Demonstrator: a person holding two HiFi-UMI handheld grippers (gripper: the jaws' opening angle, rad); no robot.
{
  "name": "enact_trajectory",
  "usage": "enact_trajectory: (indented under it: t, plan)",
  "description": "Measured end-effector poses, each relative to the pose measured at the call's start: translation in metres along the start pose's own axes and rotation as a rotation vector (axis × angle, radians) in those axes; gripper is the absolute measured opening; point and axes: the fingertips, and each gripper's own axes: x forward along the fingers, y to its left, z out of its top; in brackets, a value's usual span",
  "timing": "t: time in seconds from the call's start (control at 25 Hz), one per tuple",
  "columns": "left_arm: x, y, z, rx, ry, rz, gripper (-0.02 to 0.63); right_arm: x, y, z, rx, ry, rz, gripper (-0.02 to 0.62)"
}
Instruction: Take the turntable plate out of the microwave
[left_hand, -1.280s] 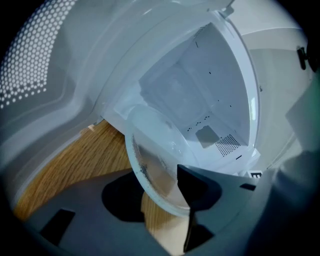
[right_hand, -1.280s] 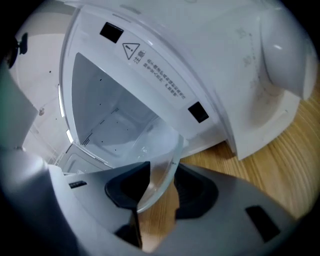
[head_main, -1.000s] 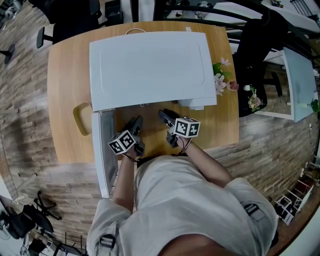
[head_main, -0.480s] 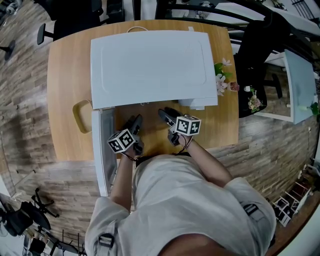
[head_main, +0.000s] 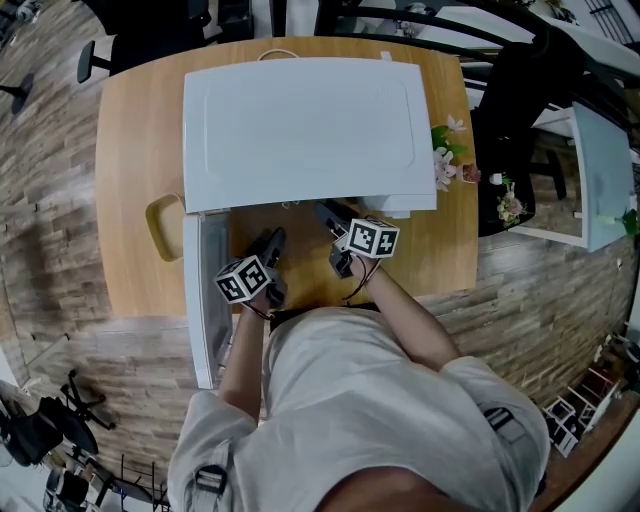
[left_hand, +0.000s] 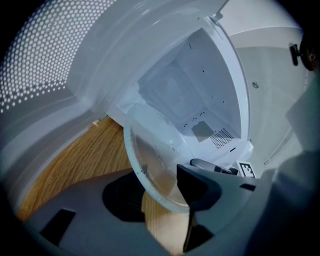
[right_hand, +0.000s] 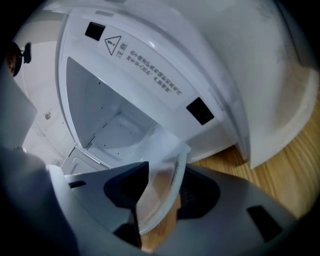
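Observation:
The white microwave (head_main: 300, 130) stands on a wooden table (head_main: 130, 150), with its door (head_main: 207, 300) swung out to the left. The clear glass turntable plate (left_hand: 152, 160) hangs tilted in front of the empty cavity (left_hand: 200, 95). My left gripper (left_hand: 160, 195) is shut on the plate's left rim. My right gripper (right_hand: 162, 195) has the opposite rim of the plate (right_hand: 167, 170) between its jaws, which have just been closing and now press on it. In the head view both grippers, left (head_main: 270, 243) and right (head_main: 325, 212), point into the opening, and the glass is hard to make out.
A yellowish tray-like object (head_main: 165, 230) lies left of the microwave by the door hinge. A bunch of flowers (head_main: 445, 160) stands at the microwave's right side. A dark chair (head_main: 510, 110) is beyond the table's right edge. My body is close to the table's front edge.
My right gripper has shifted a little toward the microwave opening. The left gripper has stayed where it was.

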Motion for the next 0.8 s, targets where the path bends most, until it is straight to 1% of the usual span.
enact_trajectory:
  t: [0.12,0.32,0.44,0.6,0.8]
  plan:
    - [-0.001,0.002,0.000,0.011,0.009,-0.005,0.211,-0.003,0.002,-0.003,0.007,0.001,0.016,0.163]
    - [0.000,0.006,0.003,0.055,0.022,0.006,0.234,-0.007,0.002,-0.007,0.034,0.009,0.007,0.150]
    - [0.001,0.007,0.007,0.066,0.006,0.012,0.245,-0.009,0.001,-0.009,0.039,0.010,0.012,0.149]
    - [0.011,0.009,0.013,0.045,-0.028,0.014,0.258,-0.008,0.001,-0.008,0.038,0.012,0.015,0.146]
    - [0.018,0.014,0.024,-0.015,-0.082,0.011,0.261,-0.010,0.002,-0.016,0.042,0.026,0.015,0.146]
